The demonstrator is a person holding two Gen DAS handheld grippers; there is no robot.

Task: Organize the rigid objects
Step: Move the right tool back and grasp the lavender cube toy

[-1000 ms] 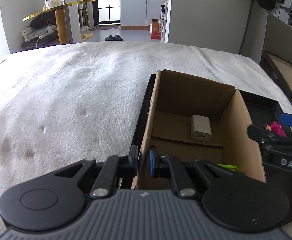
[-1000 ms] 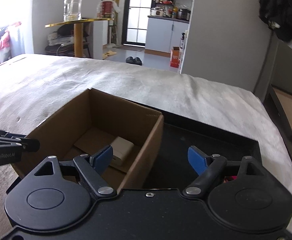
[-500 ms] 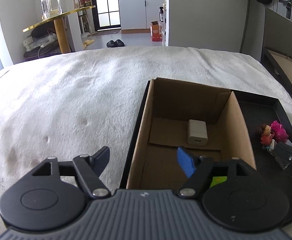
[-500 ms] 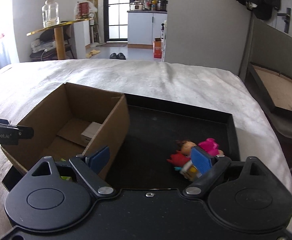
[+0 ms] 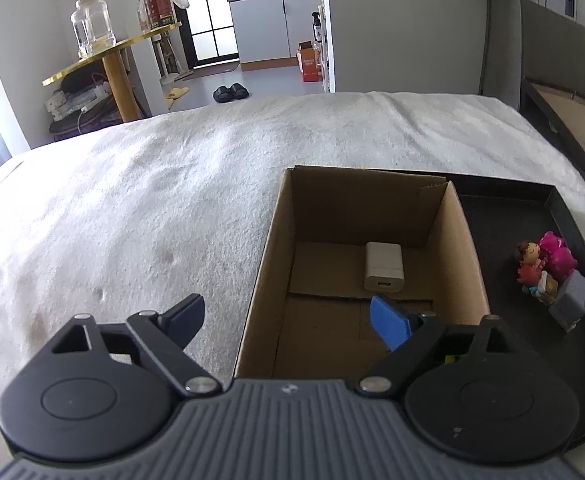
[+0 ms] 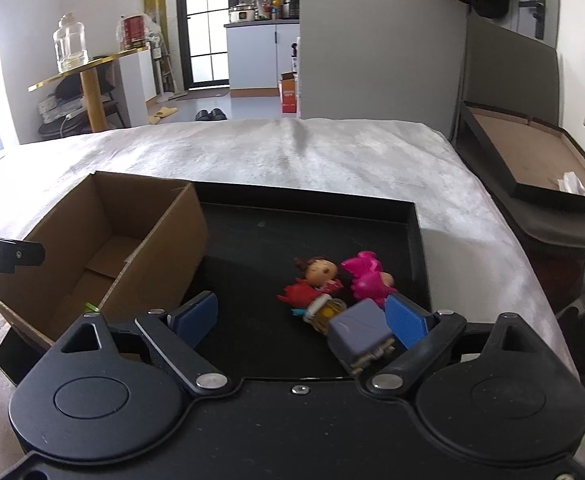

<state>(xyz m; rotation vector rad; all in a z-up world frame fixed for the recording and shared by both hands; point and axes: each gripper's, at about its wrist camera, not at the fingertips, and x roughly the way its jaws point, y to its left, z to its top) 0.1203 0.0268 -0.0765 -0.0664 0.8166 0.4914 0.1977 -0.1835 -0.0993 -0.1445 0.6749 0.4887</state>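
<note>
Resting in cardboard box [image 5: 458, 248]: white charger [image 5: 384, 266]
Left tongs [image 5: 288, 318]: released
Right tongs [image 6: 302, 318]: released, above figurines [image 6: 332, 284] on black tray [image 6: 410, 216]

left gripper [image 5: 288, 316]: grey ribbed body | right gripper [image 6: 302, 318]: black, blue pads, silver screws

Left gripper [image 5: 288, 318] jaws spread wide, straddling the cardboard box's [image 5: 464, 248] near-left wall. Right gripper [image 6: 308, 316] also wide open, just right of the box, holding nothing.
</note>
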